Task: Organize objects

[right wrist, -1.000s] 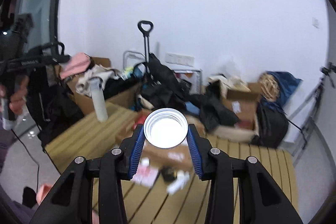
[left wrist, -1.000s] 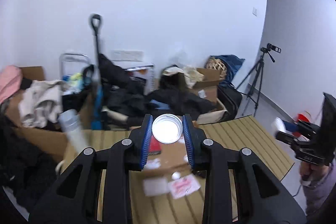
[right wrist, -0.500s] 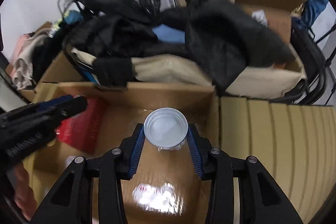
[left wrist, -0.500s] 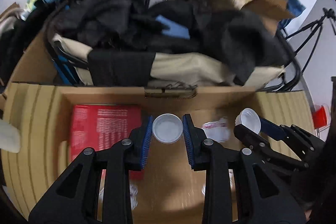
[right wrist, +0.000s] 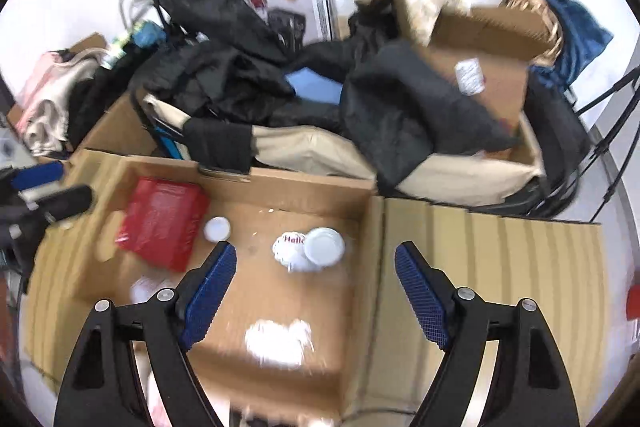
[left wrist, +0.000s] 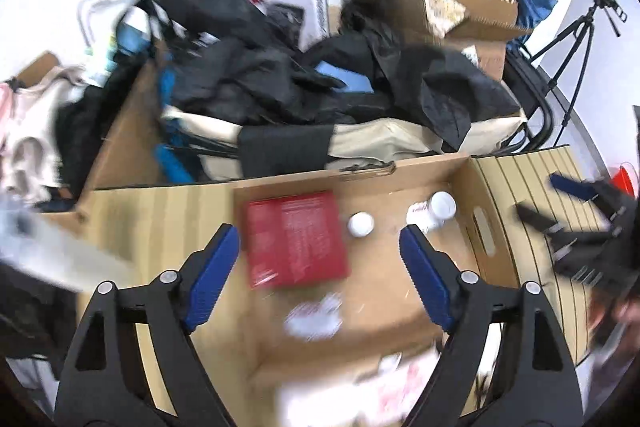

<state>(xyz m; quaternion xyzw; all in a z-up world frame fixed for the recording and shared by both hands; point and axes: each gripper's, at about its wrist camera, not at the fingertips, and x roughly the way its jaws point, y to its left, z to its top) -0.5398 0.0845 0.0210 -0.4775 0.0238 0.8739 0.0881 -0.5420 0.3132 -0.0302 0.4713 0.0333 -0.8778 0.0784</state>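
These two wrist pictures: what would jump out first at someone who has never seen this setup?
The pair of blue-padded black jaws spread wide and empty at the bottom of each view, left gripper and right gripper. Beyond them lies an open cardboard box holding a red packet, a small white cap and a white jar on its side. Behind the box sits a heap of black clothing.
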